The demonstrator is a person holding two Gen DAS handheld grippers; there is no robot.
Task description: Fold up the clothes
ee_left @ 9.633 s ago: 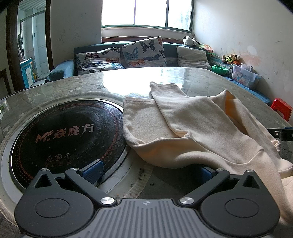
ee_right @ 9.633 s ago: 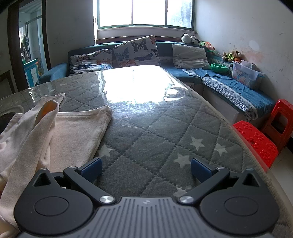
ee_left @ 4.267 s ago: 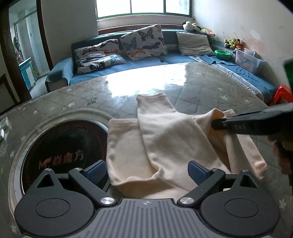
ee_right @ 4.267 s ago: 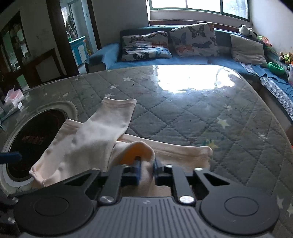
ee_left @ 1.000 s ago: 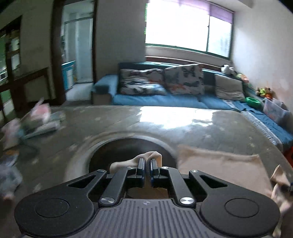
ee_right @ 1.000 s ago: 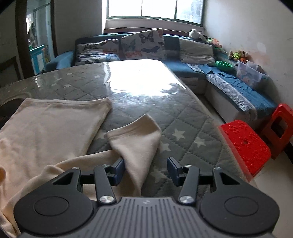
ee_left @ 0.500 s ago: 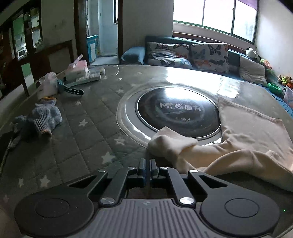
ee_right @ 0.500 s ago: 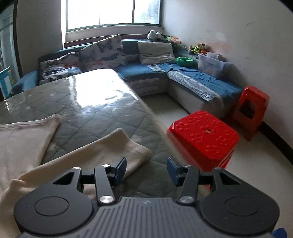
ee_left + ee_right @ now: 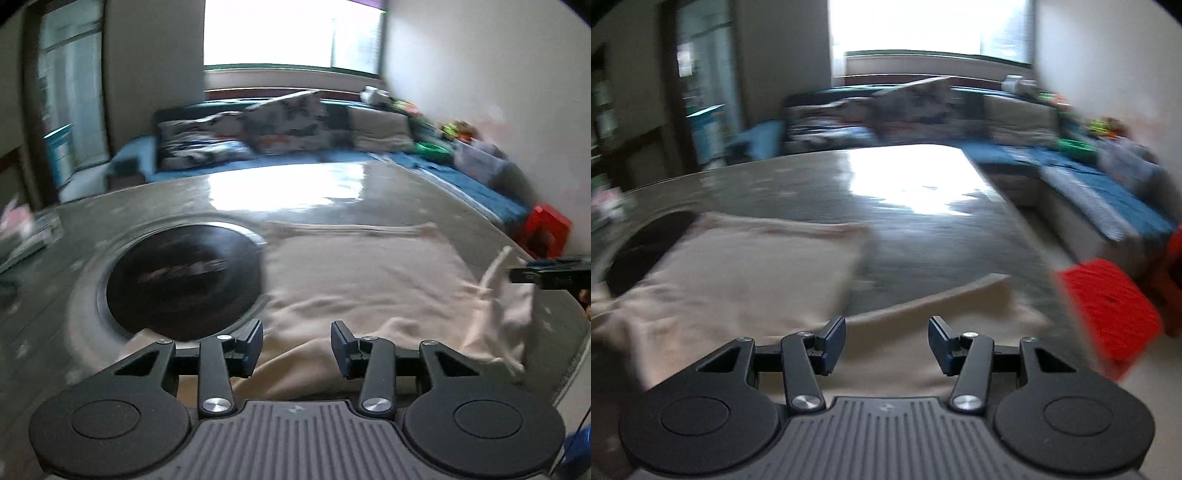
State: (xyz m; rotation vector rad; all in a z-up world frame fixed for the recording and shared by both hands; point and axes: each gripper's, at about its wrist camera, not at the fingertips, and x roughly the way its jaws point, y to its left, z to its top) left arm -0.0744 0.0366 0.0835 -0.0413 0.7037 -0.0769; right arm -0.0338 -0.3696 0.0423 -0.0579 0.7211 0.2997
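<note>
Both blurred. Left gripper (image 9: 296,345) parted wide, holding nothing, hovering over cream fleece garment (image 9: 354,273) spread on grey quilted table (image 9: 325,206) beside round black cooktop (image 9: 184,273). Right gripper (image 9: 887,345) likewise agape, empty, above garment's sleeve.

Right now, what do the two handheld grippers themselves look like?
Both match: the left gripper and right gripper have a grey ribbed body, two round black discs, black linkage arms with silver screws, and dark blue fingertip pads. No cables or markings are legible in this blur.
</note>
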